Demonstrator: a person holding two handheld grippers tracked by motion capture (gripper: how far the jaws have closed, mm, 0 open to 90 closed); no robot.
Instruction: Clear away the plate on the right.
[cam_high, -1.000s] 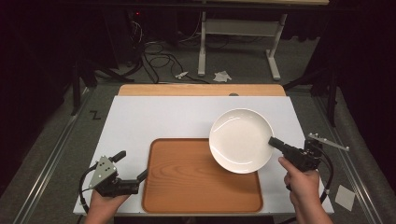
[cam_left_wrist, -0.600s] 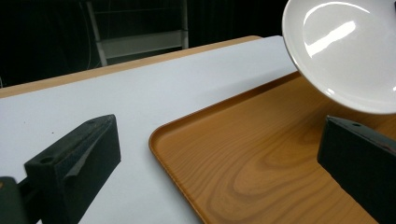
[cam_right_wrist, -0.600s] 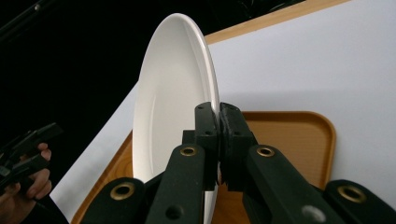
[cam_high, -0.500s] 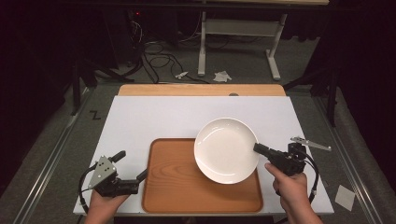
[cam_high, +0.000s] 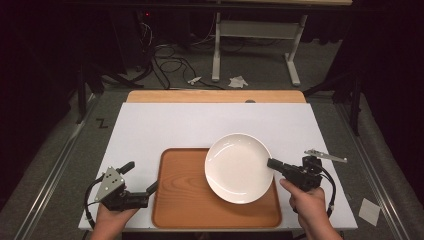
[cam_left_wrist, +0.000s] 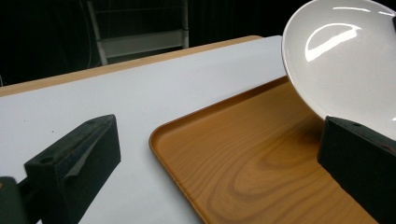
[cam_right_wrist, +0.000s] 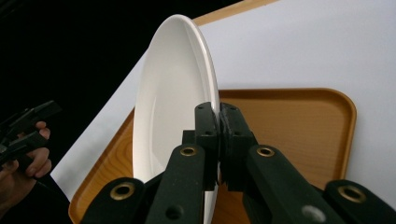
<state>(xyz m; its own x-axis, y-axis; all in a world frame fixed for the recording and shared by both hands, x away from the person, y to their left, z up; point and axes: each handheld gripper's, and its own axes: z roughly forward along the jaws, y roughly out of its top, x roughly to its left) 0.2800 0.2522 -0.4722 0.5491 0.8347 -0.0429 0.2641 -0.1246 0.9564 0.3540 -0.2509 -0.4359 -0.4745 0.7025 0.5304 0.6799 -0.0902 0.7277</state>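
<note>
A: Start with the biggest thing; where does everything sit?

B: The white table top (cam_high: 165, 130) is the largest, with a strip of bare wood along its far edge; I'll place everything else against the wooden tray (cam_high: 185, 200); the tray lies flat on the near middle of that top, its long side running along the near edge.

A: And the plate?

B: The white plate (cam_high: 237, 167) is over the tray's far right part; its far rim reaches past the tray's far edge, above the white top; from the right gripper view it stands tilted, nearly on edge to that camera, with the tray behind and below it; whether its low rim touches the tray I cannot tell.

A: What has hold of it?

B: The right gripper (cam_high: 272, 164), just off the tray's right side; its two black jaws are pressed together on the plate's rim, one pad on the inner face and one on the underside, which is plain in the right gripper view (cam_right_wrist: 218, 126); the person's right hand (cam_high: 307, 202) is wrapped round its handle, near the tray's near right corner.

A: The other one?

B: The left gripper (cam_high: 142, 177) is just beside the tray's left edge; its jaws are spread apart with nothing between them; one points at the tray's left rim, the other stands farther left over the white top; the left hand (cam_high: 112, 215) holds it near the table's near edge.
</note>
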